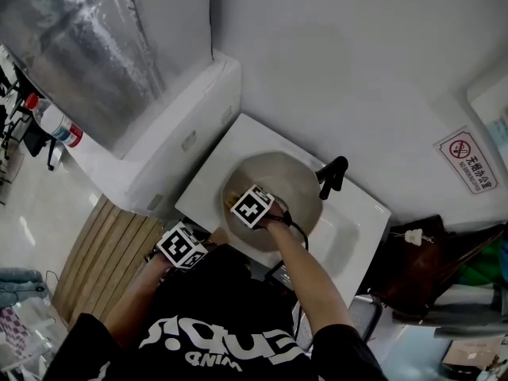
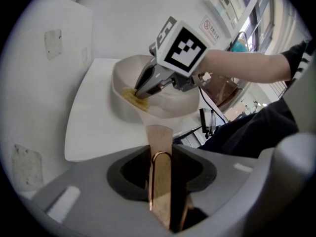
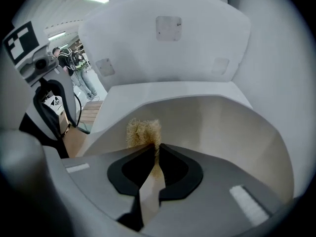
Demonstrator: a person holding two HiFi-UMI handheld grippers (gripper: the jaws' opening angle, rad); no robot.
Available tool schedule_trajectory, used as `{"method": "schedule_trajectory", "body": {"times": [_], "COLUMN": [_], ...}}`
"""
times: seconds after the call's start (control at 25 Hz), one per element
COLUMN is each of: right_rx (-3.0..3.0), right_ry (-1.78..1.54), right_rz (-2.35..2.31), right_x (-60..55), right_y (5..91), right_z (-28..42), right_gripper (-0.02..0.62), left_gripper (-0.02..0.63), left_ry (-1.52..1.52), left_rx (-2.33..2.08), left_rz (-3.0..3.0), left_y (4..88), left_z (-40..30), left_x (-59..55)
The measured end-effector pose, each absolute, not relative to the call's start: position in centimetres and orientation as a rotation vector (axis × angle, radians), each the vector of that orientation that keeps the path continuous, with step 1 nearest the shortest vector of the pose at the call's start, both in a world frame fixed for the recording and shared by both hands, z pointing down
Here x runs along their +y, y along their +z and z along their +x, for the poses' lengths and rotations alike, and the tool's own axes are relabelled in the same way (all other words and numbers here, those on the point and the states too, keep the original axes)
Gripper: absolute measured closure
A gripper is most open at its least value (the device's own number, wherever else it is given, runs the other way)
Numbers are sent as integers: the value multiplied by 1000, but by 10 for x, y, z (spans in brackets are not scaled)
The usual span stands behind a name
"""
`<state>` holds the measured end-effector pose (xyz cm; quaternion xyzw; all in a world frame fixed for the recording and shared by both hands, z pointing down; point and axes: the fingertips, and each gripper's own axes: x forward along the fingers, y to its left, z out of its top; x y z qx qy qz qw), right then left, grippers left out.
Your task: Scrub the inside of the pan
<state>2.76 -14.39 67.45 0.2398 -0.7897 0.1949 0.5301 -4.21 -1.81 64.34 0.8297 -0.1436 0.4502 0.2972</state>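
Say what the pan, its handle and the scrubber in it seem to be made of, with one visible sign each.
The pan is smooth, matte cream inside, perhaps a ceramic coating over metal. Its handle looks like copper-coloured metal, judging by the glossy rim. The scrubber is a tuft of golden curly strands, likely wire wool, possibly plastic fibre.

Pan (image 1: 295,178) beige, handle (image 2: 160,181) copper; scrubber (image 3: 143,131) golden-yellow; marker cube (image 2: 183,48) black-white squares; counter (image 1: 216,175) white.

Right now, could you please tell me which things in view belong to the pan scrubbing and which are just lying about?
In the job:
pan
pan handle, clamped in the left gripper
scouring pad, clamped in the right gripper

Lying about:
bottle
wall sign
brown bag
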Motion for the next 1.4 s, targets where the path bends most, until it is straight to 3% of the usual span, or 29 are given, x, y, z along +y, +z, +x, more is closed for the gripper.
{"method": "schedule_trajectory", "body": {"times": [0.4, 1.4], "right_rx": [-1855, -1613], "right_ry": [387, 268], "right_rz": [692, 935], "right_x": [-191, -217], "right_y": [671, 682], "right_z": [38, 152], "right_gripper": [557, 557], "left_gripper": [474, 477], "left_ry": [1185, 1174], "left_rx": [-373, -345], "left_rz": [2206, 2208], "left_y": [643, 644], "left_z": [-44, -43], "left_x": [-18, -19]}}
